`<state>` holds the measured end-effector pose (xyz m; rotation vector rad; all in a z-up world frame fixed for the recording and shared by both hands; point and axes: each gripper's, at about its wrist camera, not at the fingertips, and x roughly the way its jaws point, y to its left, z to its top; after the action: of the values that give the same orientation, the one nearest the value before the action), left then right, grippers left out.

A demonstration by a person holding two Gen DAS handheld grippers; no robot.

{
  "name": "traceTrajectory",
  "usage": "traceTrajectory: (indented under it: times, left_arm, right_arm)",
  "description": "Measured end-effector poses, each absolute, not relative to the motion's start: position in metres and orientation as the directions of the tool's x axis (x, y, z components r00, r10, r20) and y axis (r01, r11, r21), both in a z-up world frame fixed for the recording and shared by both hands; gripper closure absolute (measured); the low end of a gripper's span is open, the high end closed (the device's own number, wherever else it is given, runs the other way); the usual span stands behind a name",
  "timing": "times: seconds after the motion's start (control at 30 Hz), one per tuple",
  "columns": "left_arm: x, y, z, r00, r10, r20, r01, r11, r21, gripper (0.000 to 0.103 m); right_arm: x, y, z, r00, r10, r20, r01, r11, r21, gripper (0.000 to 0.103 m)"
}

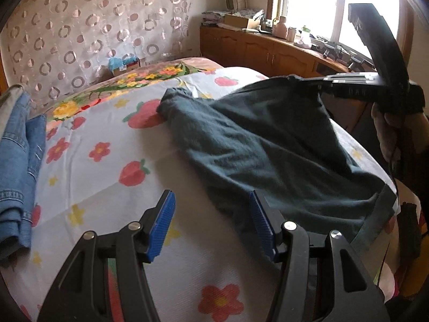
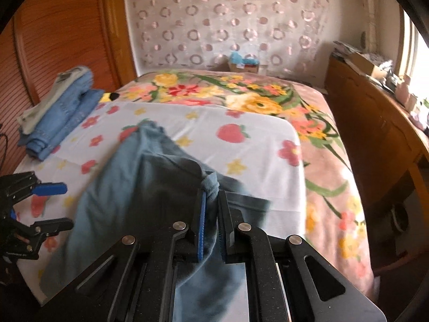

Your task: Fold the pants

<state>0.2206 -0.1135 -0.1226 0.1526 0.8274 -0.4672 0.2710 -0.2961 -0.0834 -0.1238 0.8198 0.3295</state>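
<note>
the right hand-held gripper (image 2: 211,222) pinches only a small bunch of the dark pants (image 1: 262,145) lifted off the bed's (image 1: 112,166) right edge, so it may slip while the left hand-held gripper (image 1: 211,228) hangs wide open, gripping nothing.

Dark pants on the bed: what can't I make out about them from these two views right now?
- Right wrist view: the pants are motion-blurred, and the right gripper covers their near part.
- Left wrist view: the waistband end runs behind the left gripper and off the right edge.
- Both views: whether the two legs lie aligned cannot be told; the cloth is bunched.
- The blue jeans are cut off by the left wrist view's left edge.
</note>
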Motion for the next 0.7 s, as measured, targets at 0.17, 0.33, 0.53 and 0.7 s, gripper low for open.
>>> traceTrajectory:
  times: [0.17,0.33,0.53,0.7]
  left_arm:
    - [0.223,-0.116,-0.128,0.570,-0.333,-0.751,0.455,0.889,-0.049,0.046]
    - [0.225,-0.114,-0.134,0.554,-0.331,-0.764,0.457,0.888,-0.053,0.046]
    - [0.226,-0.112,-0.134,0.546,-0.334,-0.769,0.456,0.888,-0.062,0.046]
    - [0.226,-0.112,-0.134,0.545,-0.335,-0.768,0.456,0.888,-0.063,0.045]
  right_arm:
    - [0.280,-0.308,-0.089,0.633,0.211,-0.745,-0.308,0.951,0.007,0.097]
    - [0.288,-0.315,-0.093,0.642,0.175,-0.746,-0.275,0.961,-0.012,0.097]
    - [0.294,-0.321,-0.096,0.643,0.148,-0.751,-0.239,0.971,-0.013,0.090]
    - [0.291,-0.323,-0.093,0.649,0.149,-0.746,-0.222,0.975,0.001,0.074]
